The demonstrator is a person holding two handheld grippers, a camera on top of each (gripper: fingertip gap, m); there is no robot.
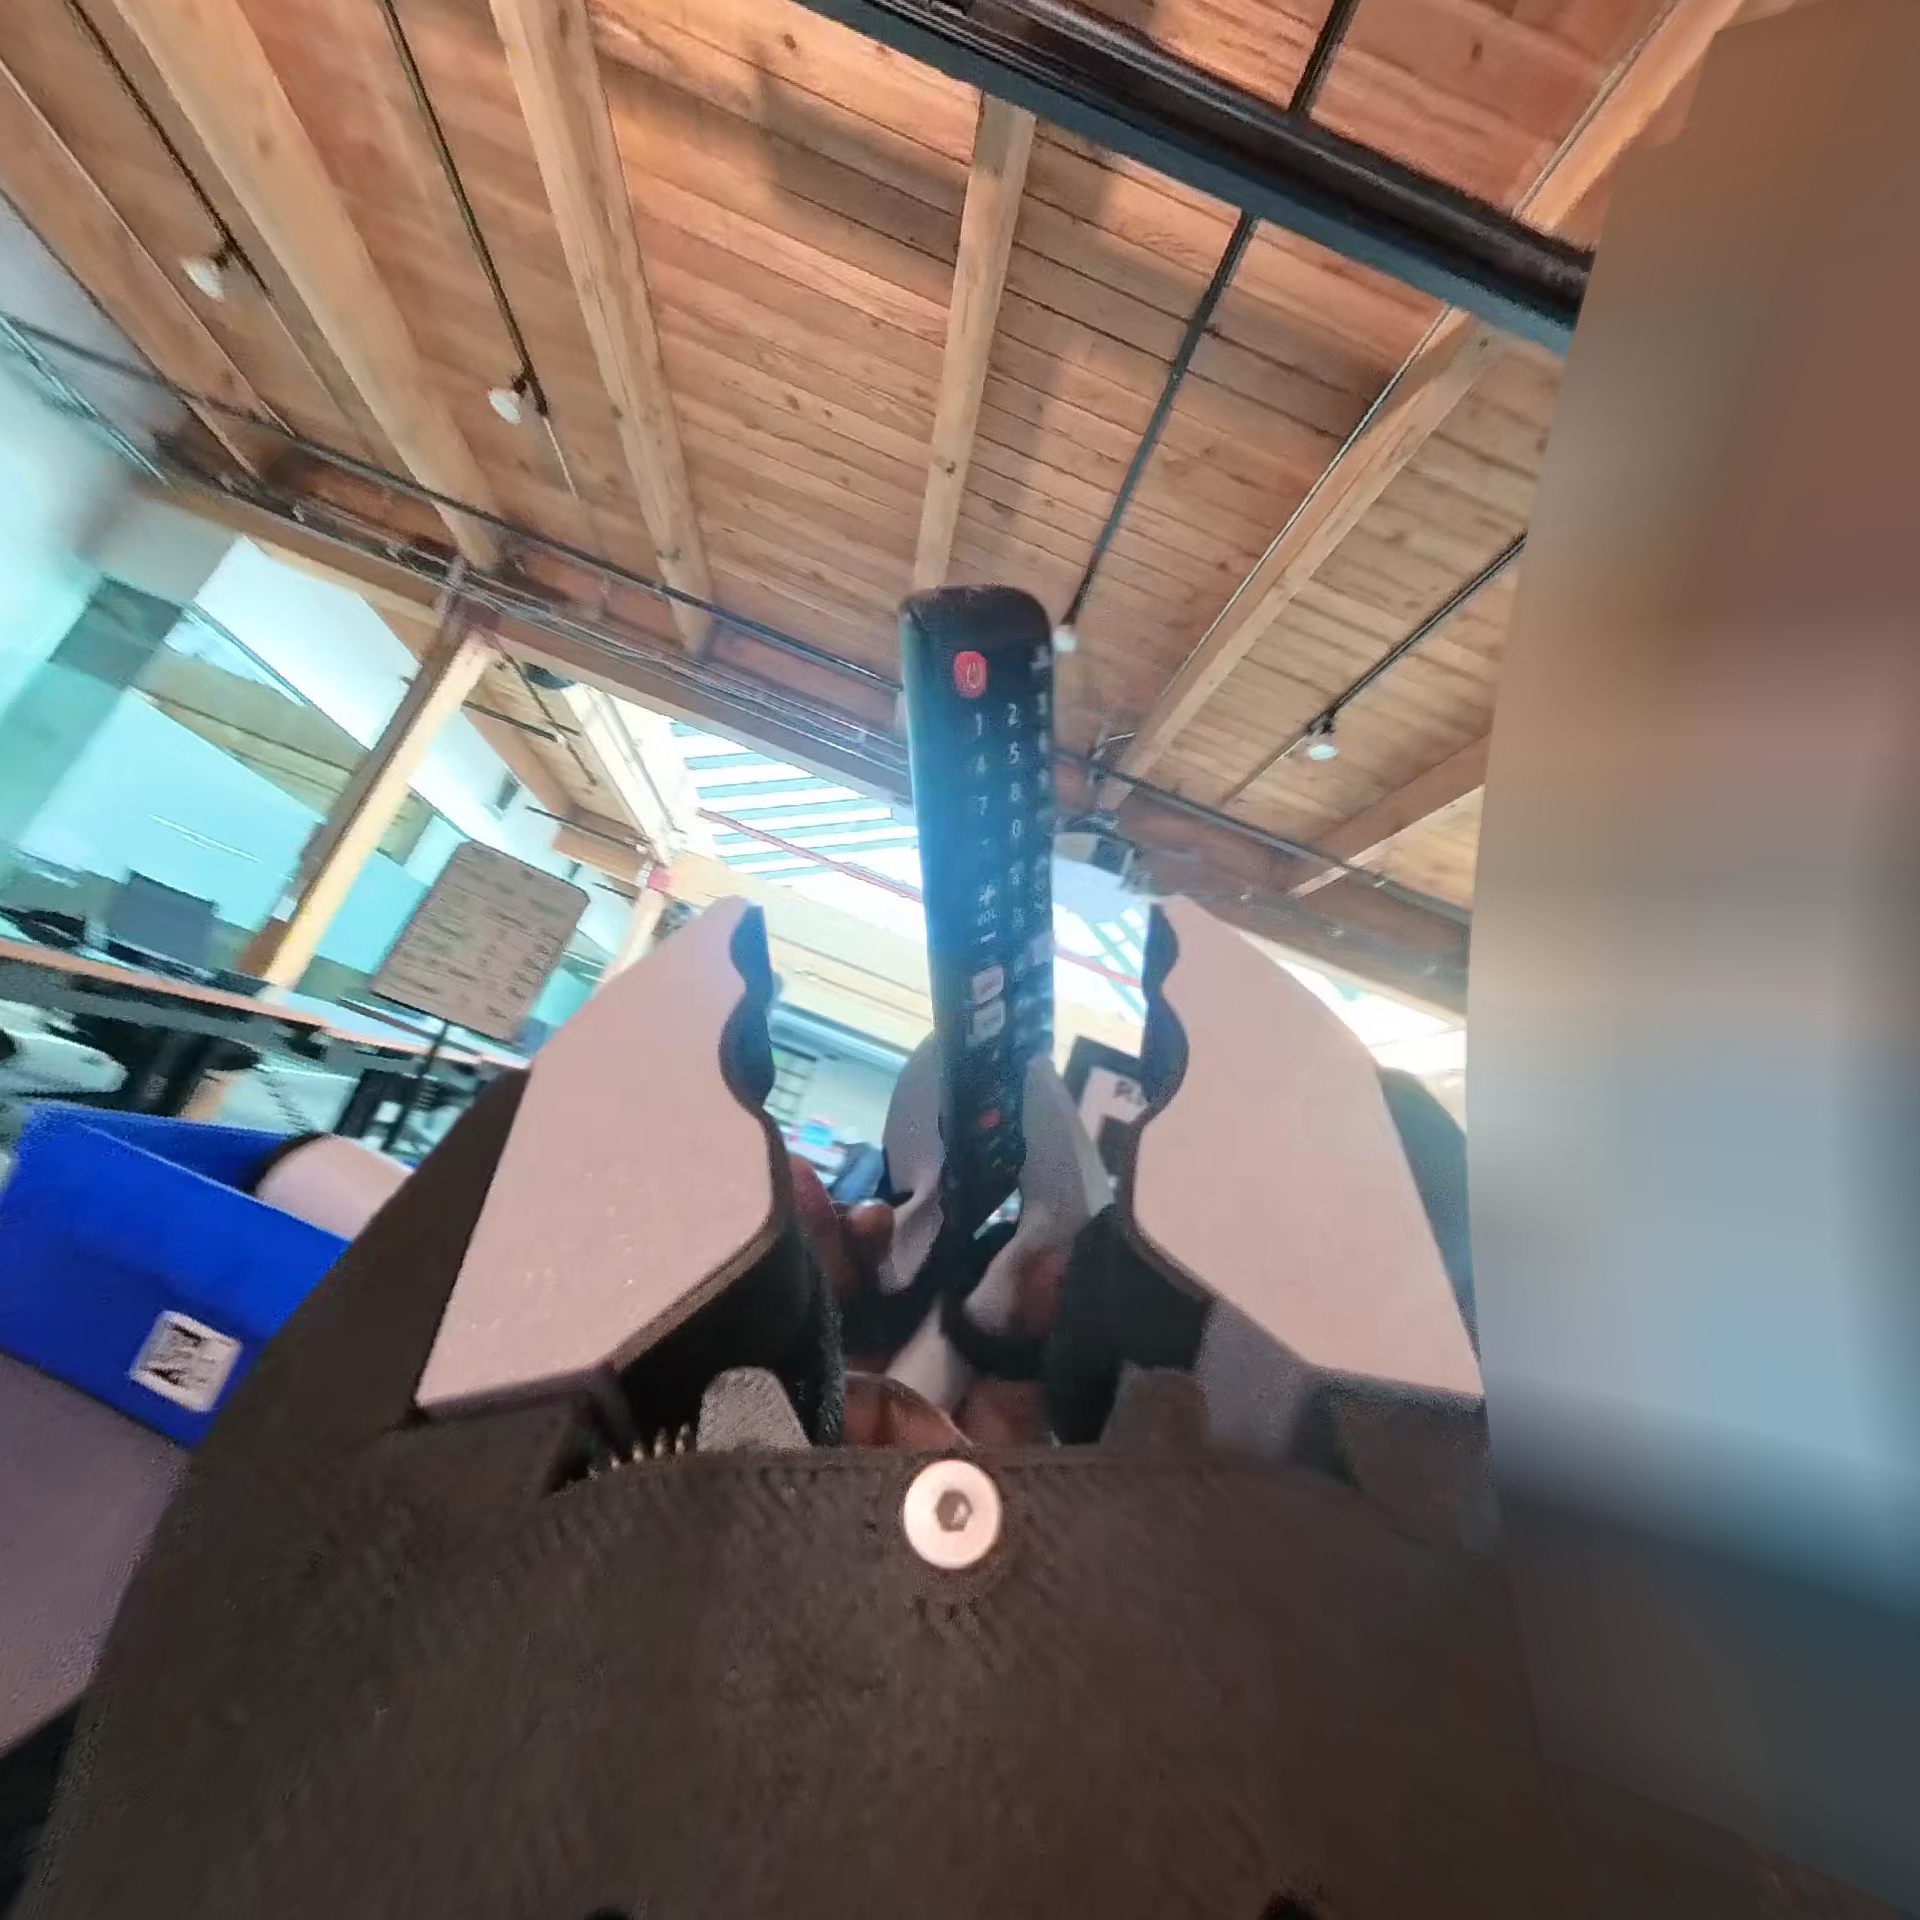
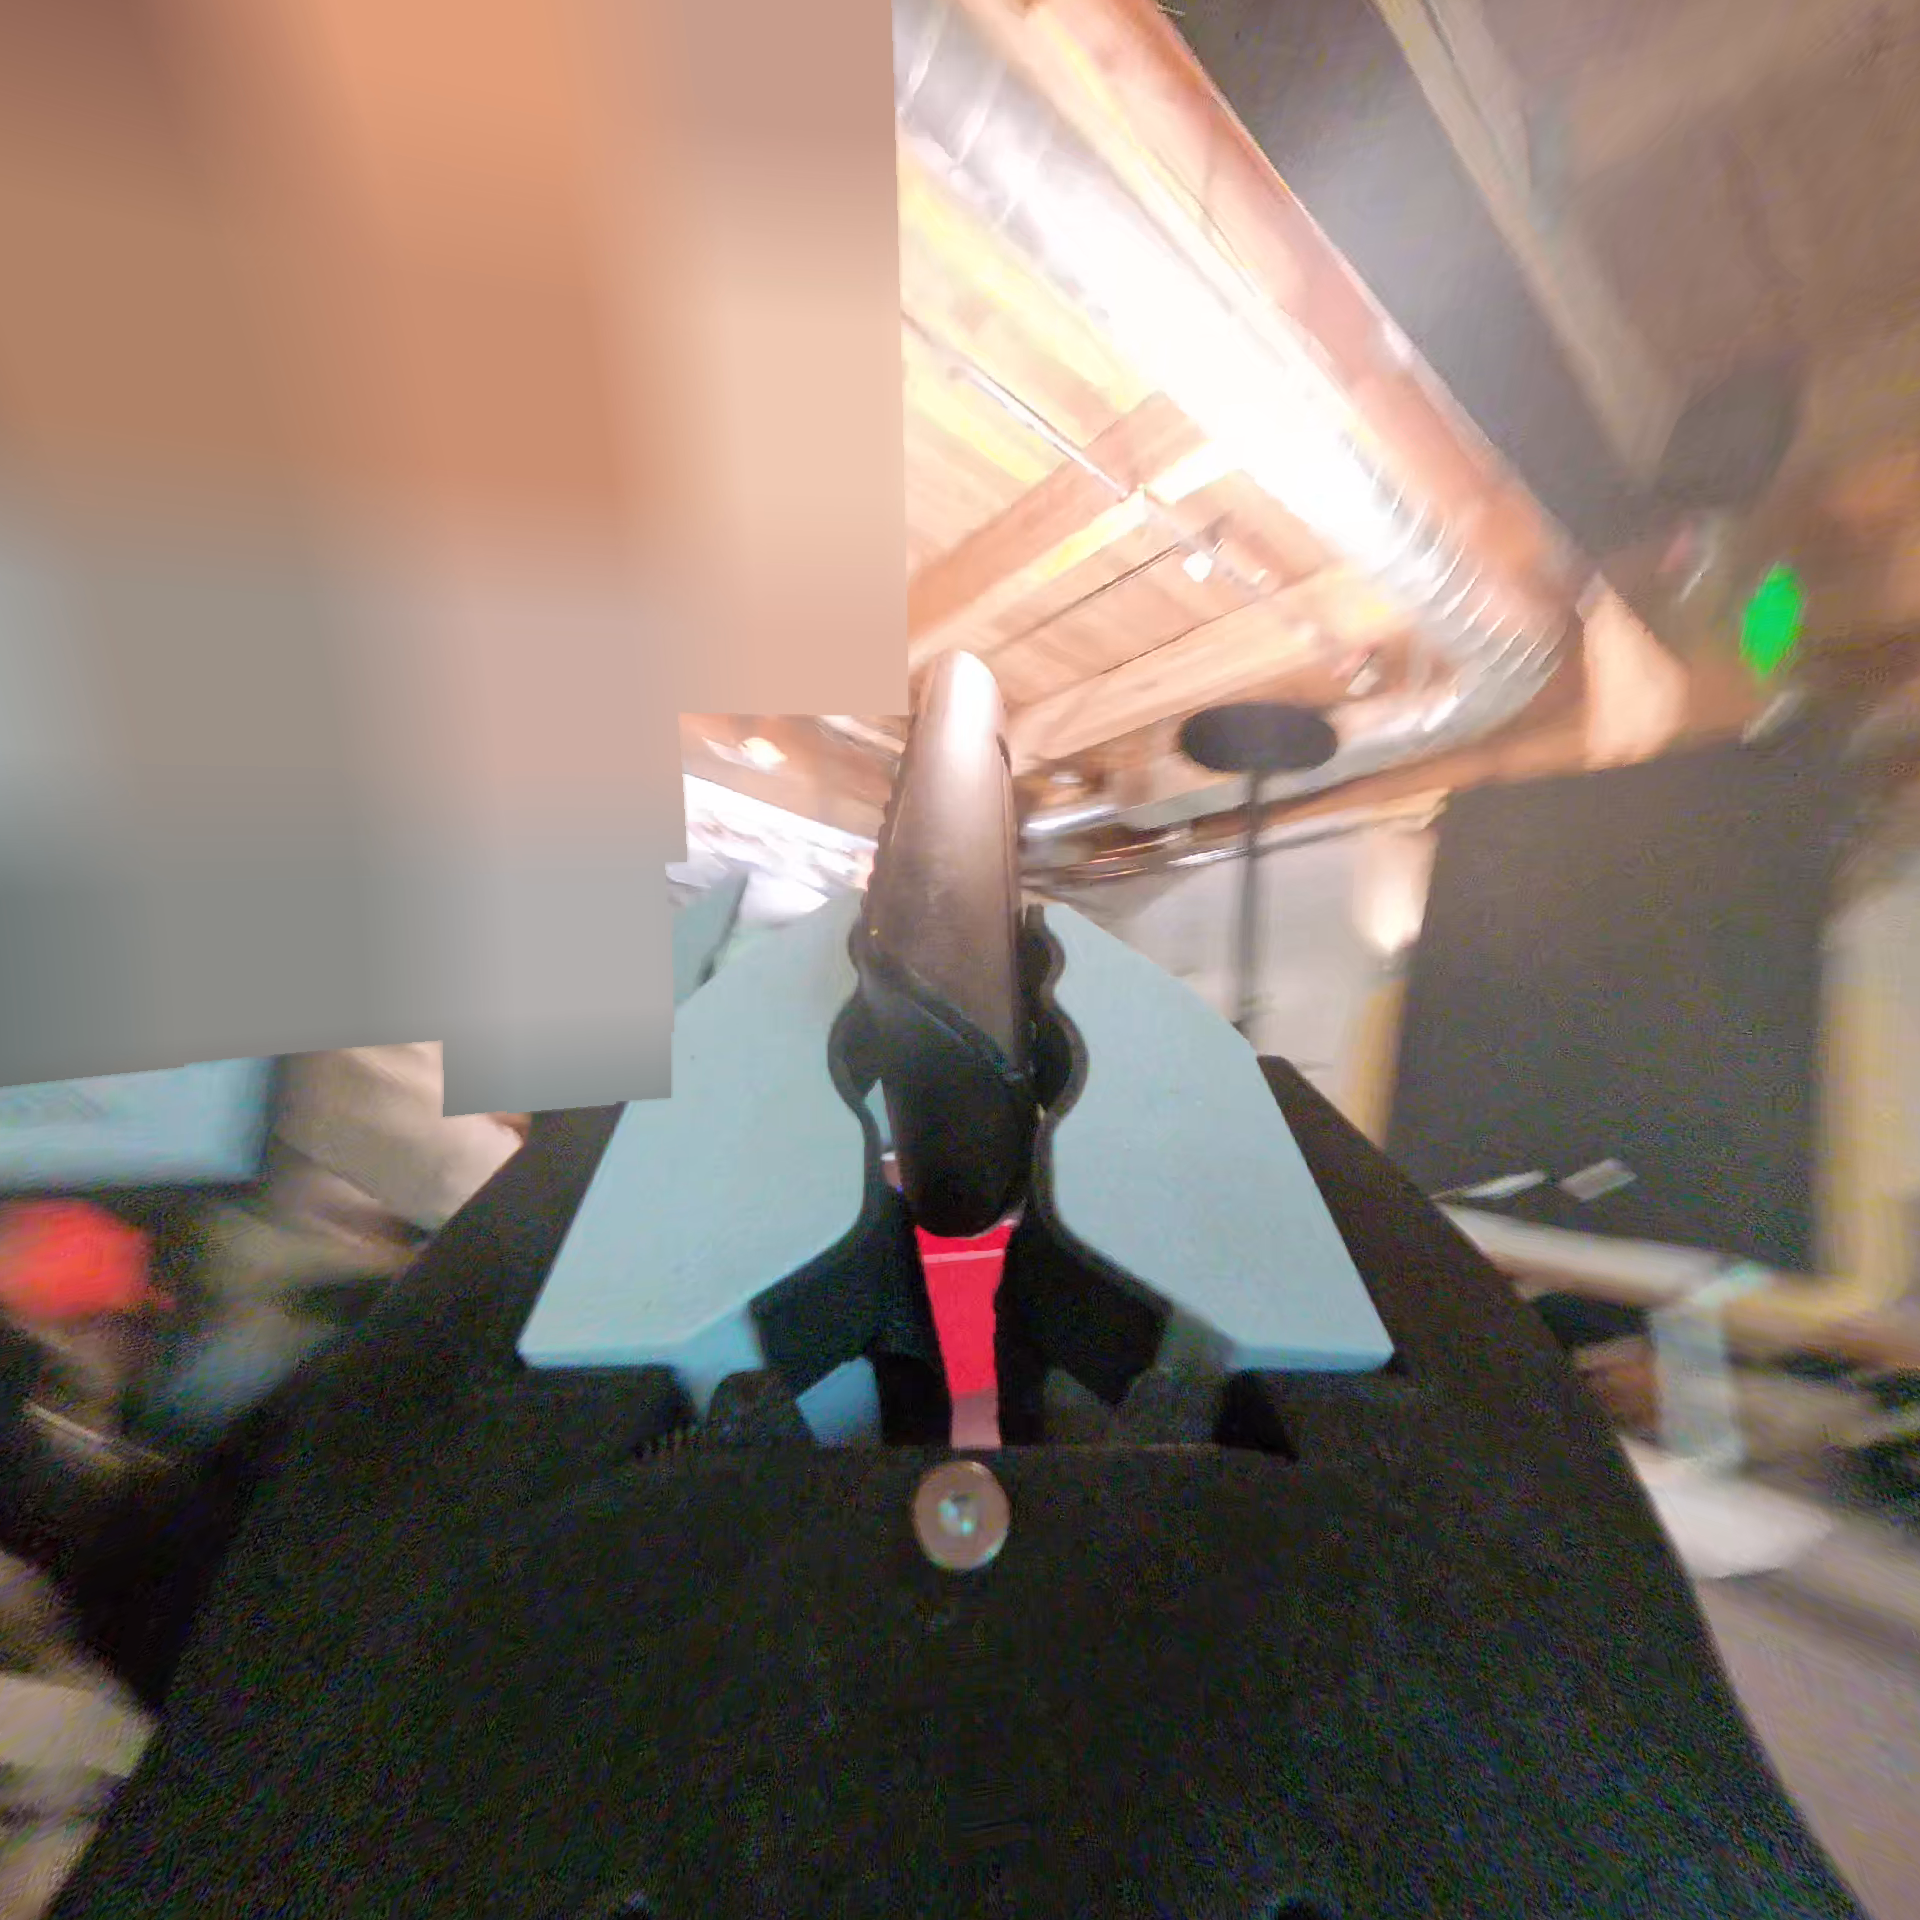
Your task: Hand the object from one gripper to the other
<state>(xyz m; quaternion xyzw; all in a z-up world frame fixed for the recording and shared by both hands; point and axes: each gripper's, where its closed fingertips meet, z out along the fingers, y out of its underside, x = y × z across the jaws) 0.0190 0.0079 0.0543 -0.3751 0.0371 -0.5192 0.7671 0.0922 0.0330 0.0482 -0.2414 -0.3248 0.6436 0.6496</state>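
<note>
My right gripper [image 2: 951, 1039] jaws clamp the remote [image 1: 977, 894], upright. Left gripper [image 1: 956, 997] jaws gape, empty, remote between them farther off. Handover not completed.

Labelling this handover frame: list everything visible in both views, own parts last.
remote: 1, black, upright, lower end clamped in the right tongs
bin: 1, blue, lower left of left view
board: 1, brown, behind the left tongs
desk: 1, far left, blurred
floor lamp: 1, black, right view background
green light: 1, upper right, right view
left tongs: open, remote seen beyond their gap
right tongs: shut on remote
</note>
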